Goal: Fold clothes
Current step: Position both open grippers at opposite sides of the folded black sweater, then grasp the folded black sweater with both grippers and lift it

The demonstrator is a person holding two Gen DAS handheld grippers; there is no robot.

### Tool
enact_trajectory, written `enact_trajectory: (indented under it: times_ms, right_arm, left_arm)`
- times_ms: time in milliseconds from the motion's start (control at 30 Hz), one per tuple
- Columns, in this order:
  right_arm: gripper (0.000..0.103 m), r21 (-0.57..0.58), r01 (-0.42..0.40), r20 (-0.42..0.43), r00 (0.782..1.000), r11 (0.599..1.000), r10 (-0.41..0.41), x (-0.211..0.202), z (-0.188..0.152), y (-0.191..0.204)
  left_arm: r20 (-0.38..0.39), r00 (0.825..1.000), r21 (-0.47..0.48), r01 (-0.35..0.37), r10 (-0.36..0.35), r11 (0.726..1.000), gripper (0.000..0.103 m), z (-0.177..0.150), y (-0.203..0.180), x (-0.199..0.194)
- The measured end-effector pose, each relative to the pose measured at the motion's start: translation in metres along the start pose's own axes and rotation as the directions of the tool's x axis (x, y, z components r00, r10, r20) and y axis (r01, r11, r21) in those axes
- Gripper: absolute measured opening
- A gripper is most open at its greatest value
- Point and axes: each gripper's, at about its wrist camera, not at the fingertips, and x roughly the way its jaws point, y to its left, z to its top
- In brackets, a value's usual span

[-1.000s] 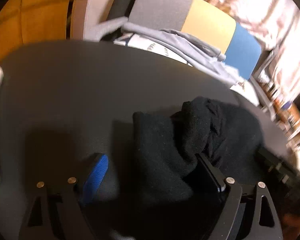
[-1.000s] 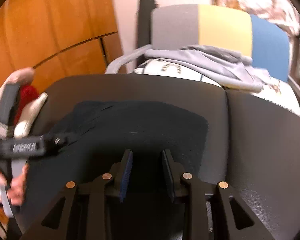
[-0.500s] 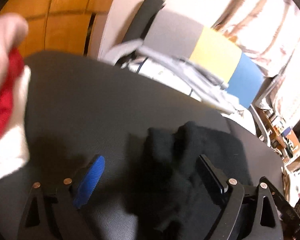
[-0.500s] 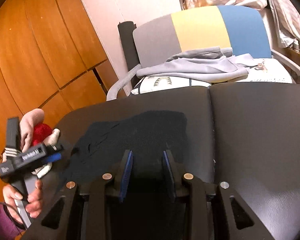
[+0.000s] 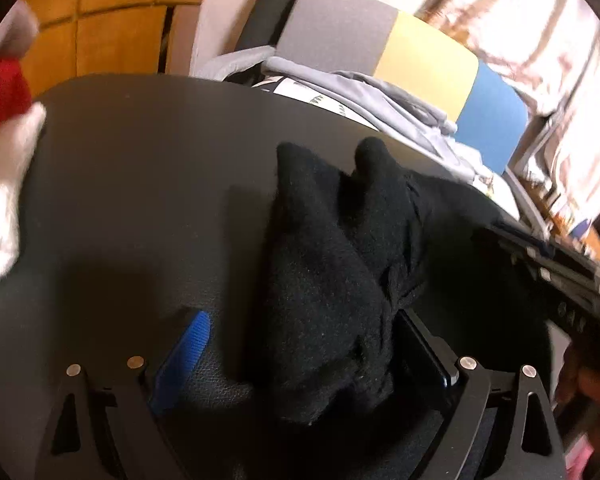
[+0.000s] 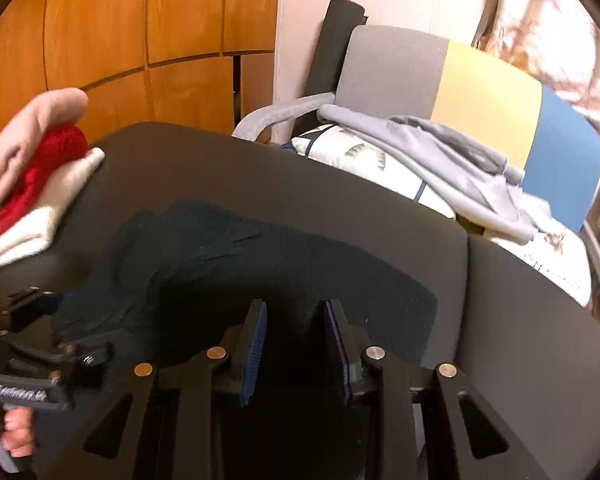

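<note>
Black sweater bunched on the dark bench — left gripper spread wide around it, right gripper half open, holding nothing.

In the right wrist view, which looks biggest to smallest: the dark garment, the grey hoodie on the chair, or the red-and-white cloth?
1. dark garment
2. grey hoodie, though it lies farther off, so unsure
3. red-and-white cloth, partly cut off by the edge

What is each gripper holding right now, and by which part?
The left gripper is open around a bunched fold of the black garment, not clamping it. The right gripper is part open over the cloth's near edge; a grip cannot be told.
</note>
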Motion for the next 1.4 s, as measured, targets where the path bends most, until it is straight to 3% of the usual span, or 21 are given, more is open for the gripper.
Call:
enact_trajectory:
  times_ms: [67,167,300,467,700,800,867,1000,1067,1167,1300,1400]
  right_arm:
    - [0.005,-0.007,0.036,-0.019,0.999,0.999,-0.036,0.004,-0.002,0.001]
    - [0.000,0.026,0.079,-0.014,0.997,0.997,-0.079,0.001,-0.005,-0.006]
    - [0.000,0.188,0.091,0.052,0.993,0.978,-0.102,-0.030,-0.016,-0.040]
    - [0.000,0.366,0.095,0.092,0.986,0.926,-0.137,-0.081,-0.048,-0.086]
    - [0.001,0.374,0.035,0.119,0.989,0.927,-0.085,-0.109,-0.065,-0.092]
    - [0.014,0.349,0.006,0.107,0.993,0.937,-0.047,-0.102,-0.061,-0.081]
    - [0.016,0.349,-0.030,0.086,0.996,0.937,0.000,-0.088,-0.055,-0.073]
    - [0.025,0.458,-0.158,0.066,0.987,0.875,0.144,-0.064,-0.057,-0.073]
    - [0.031,0.482,-0.160,0.057,0.987,0.861,0.151,-0.060,-0.061,-0.073]
    - [0.039,0.511,-0.165,0.032,0.984,0.844,0.173,-0.051,-0.068,-0.076]
    - [0.053,0.616,-0.219,0.038,0.968,0.756,0.250,-0.040,-0.081,-0.085]
    - [0.060,0.681,-0.242,0.041,0.955,0.691,0.294,-0.029,-0.091,-0.090]
  left_arm:
    - [0.006,1.000,0.006,0.001,-0.001,1.000,0.095,-0.001,-0.001,-0.001]
    - [0.008,1.000,-0.004,0.017,-0.016,1.000,0.095,0.001,0.003,-0.001]
    - [0.015,1.000,-0.002,0.027,-0.027,1.000,0.095,0.004,0.004,0.001]
    - [0.022,0.999,-0.007,0.037,-0.037,0.999,0.096,0.005,0.005,-0.001]
    - [0.025,0.999,0.002,0.032,-0.032,0.999,0.097,0.003,0.002,-0.002]
    - [0.023,0.999,-0.003,0.037,-0.037,0.999,0.097,0.006,0.003,-0.001]
    - [0.011,1.000,0.012,0.024,-0.024,1.000,0.097,0.008,0.002,-0.001]
    - [0.008,1.000,0.057,-0.001,0.000,0.998,0.097,0.016,0.006,-0.009]
    - [0.009,1.000,0.053,-0.011,0.010,0.999,0.102,0.022,0.016,-0.011]
    - [-0.072,0.997,0.029,0.012,-0.010,0.999,0.103,0.030,0.028,0.001]
    - [-0.106,0.994,-0.020,0.027,-0.029,0.999,0.103,0.037,0.038,0.006]
    - [-0.134,0.991,0.023,0.019,-0.016,1.000,0.103,0.038,0.032,0.010]
